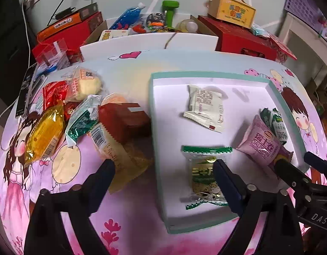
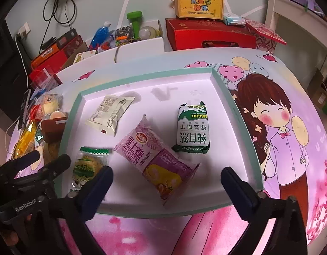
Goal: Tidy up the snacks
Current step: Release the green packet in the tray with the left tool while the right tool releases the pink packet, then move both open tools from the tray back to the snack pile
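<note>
A white tray with a teal rim [image 1: 151,114] [image 2: 72,114] lies on the cartoon-printed table. In it lie a cream packet [image 1: 205,106] [image 2: 109,113], a green-edged clear snack [image 1: 202,174] [image 2: 88,167], a pink roll-cake packet [image 1: 262,144] [image 2: 155,159] and a green-white biscuit pack [image 1: 276,123] [image 2: 193,127]. My left gripper [image 1: 165,180] is open and empty, straddling the tray's left rim. My right gripper [image 2: 166,182] is open and empty, just above the near end of the pink packet.
A heap of loose snacks lies left of the tray: a yellow packet [image 1: 43,133], a green packet [image 1: 82,121], a brown box [image 1: 123,121], a beige packet [image 1: 119,157]. Red boxes [image 2: 208,36] and an open carton of clutter [image 1: 150,24] stand behind the table.
</note>
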Demonstrator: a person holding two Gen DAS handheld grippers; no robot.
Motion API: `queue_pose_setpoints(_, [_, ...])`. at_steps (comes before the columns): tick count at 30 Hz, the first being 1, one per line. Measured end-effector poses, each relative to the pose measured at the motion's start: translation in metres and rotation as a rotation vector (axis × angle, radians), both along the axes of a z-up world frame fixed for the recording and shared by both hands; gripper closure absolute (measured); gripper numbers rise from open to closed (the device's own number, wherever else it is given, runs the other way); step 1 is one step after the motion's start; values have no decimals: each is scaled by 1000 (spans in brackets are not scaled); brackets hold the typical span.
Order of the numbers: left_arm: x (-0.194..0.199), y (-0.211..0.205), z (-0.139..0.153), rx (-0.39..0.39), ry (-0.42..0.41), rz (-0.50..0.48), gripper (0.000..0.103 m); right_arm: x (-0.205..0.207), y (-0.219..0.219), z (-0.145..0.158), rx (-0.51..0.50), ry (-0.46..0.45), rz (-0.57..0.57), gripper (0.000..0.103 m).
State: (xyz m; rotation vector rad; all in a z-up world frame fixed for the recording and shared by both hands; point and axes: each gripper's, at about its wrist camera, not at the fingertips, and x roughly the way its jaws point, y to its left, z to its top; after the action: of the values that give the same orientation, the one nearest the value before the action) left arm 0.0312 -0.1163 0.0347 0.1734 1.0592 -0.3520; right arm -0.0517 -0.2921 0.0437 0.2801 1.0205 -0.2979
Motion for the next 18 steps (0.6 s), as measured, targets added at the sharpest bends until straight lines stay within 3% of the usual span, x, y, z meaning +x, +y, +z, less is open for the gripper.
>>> queue_pose_setpoints(18, [2, 9, 2, -38, -3, 13, 1, 0, -3, -1, 6, -11, -20, 0])
